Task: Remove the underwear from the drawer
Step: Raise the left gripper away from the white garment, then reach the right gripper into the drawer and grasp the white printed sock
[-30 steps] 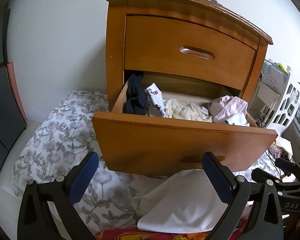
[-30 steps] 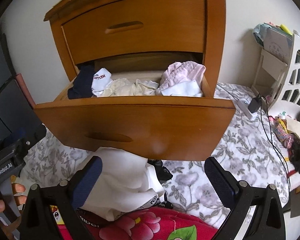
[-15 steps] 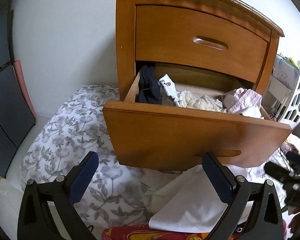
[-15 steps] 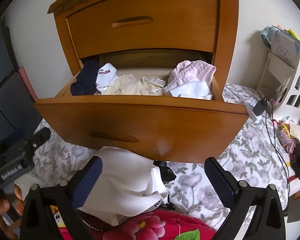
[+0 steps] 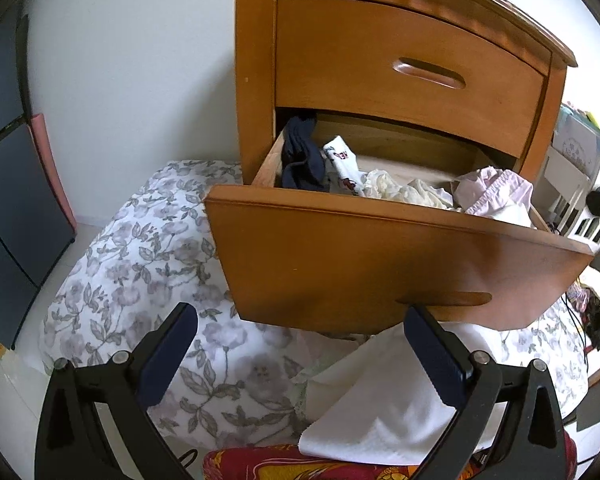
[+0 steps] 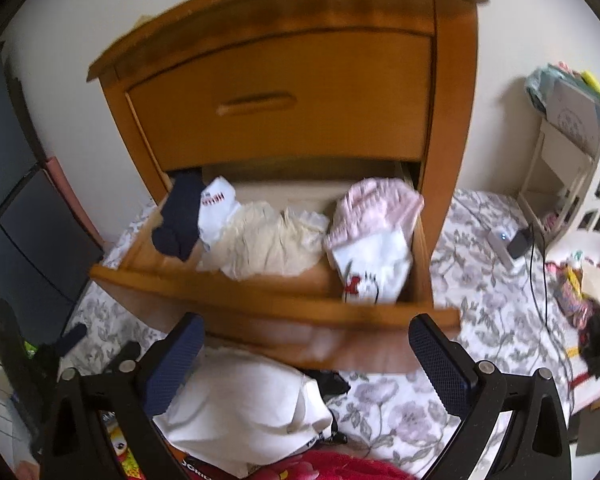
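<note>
The lower drawer [image 5: 380, 264] [image 6: 284, 312] of a wooden nightstand [image 5: 400, 64] stands pulled out. Inside lie a navy garment [image 6: 178, 220] [image 5: 300, 160], a white sock with red letters [image 6: 218, 208] [image 5: 342, 164], crumpled cream underwear [image 6: 268, 240] [image 5: 404, 190] and a pink-and-white piece [image 6: 374, 232] [image 5: 496, 196] at the right end. My left gripper [image 5: 300, 354] is open, below the drawer front with nothing between its fingers. My right gripper [image 6: 306, 360] is open too, above and in front of the drawer, holding nothing.
A floral bedspread [image 5: 140, 280] [image 6: 480, 280] lies around the nightstand. A white cloth [image 5: 388, 412] [image 6: 244, 404] and a red patterned fabric [image 6: 320, 468] lie below the drawer. A white shelf unit [image 6: 560, 152] and cables [image 6: 536, 264] are at right, a dark panel [image 5: 8, 208] at left.
The right gripper has risen and tilted down, so its view now looks into the drawer from above, with motion blur. The left gripper shifted left and lower. Both stayed open.
</note>
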The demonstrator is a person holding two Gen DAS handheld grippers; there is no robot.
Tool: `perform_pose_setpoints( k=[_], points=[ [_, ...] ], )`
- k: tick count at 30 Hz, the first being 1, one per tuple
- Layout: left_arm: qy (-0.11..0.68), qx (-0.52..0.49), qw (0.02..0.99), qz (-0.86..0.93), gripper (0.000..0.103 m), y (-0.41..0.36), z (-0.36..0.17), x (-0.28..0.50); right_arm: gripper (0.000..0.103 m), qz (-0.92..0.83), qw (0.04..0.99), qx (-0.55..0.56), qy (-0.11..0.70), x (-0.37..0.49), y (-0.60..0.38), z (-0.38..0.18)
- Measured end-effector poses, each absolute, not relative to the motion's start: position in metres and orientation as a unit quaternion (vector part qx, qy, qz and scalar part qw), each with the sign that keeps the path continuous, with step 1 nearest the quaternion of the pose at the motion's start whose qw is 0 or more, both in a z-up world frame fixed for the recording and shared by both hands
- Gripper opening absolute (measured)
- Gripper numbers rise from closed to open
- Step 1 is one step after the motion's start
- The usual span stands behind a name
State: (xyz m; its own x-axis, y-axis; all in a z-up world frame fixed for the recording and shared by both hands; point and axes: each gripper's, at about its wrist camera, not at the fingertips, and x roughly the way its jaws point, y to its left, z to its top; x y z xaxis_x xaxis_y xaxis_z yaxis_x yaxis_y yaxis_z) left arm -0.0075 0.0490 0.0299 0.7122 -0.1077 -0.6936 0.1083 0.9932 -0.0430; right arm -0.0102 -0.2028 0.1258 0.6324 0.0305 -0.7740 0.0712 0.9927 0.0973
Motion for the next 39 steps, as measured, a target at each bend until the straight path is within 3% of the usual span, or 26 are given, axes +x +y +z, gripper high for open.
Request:
perform_pose_setpoints(
  k=[8,14,27,39],
  points=[
    [0.374,0.005,0.926,-0.061,0.103,0.047,0.029,-0.008,0.103,-0.031,0.912,0.019,0.408,0.026,-0.209,0.177],
    [0.375,0.002,0.925,-0.063,0.103,0.047,0.029,-0.007,0.103,-0.018,0.896,0.026,0.442,0.068,-0.214,0.188],
    [0.383,-0.014,0.921,-0.075,0.103,0.051,0.026,-0.004,0.091,-0.046,0.791,0.017,0.610,0.130,-0.222,0.081],
    [0.389,-0.021,0.918,-0.082,0.103,0.052,0.024,-0.001,0.083,-0.101,0.719,-0.017,0.687,0.151,-0.233,0.018]
  ],
)
